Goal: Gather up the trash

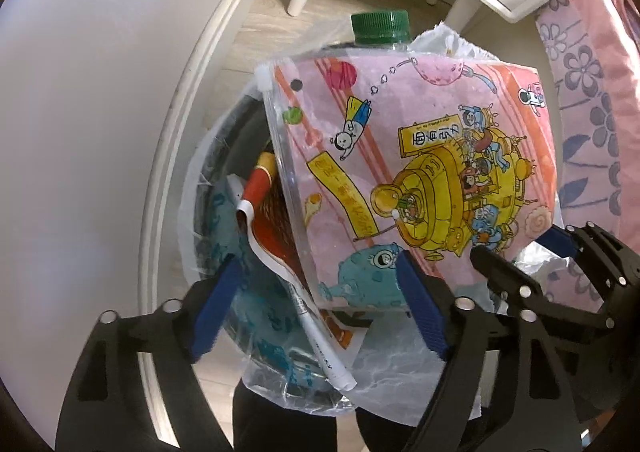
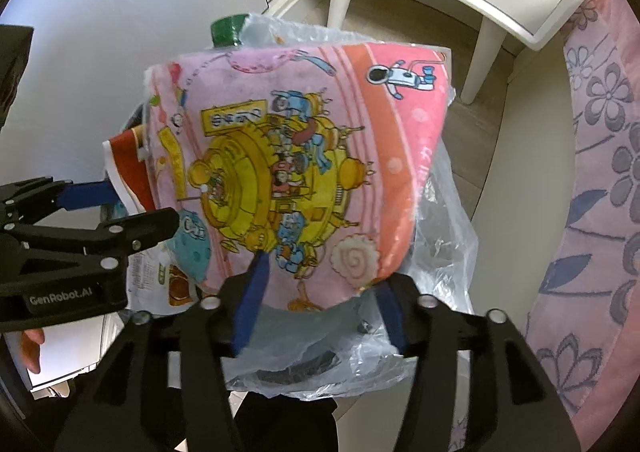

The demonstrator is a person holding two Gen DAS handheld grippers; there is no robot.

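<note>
**Pouch dropped onto the full bin**

I am leaving the pink cartoon-printed zip pouch (image 1: 420,155) lying atop the black bin's clear plastic liner (image 2: 444,219), crowding the green-capped bottle (image 1: 380,27); left tool (image 1: 320,304) and right tool (image 2: 320,304) are both standing apart, gripping nothing.

Both wrist views are evenly and softly lit by indoor light, with no hard shadows. Fisheye distortion bows straight lines strongly toward the dark, vignetted corners of each frame. The pink cartoon-printed zip pouch (image 1: 420,171) is sharp in the left view, slightly softer in the right. Faint glare glints on the crinkled clear plastic bin liner (image 2: 448,219). The pale flat white panel (image 1: 92,131) looks washed out, nearly featureless.
</note>
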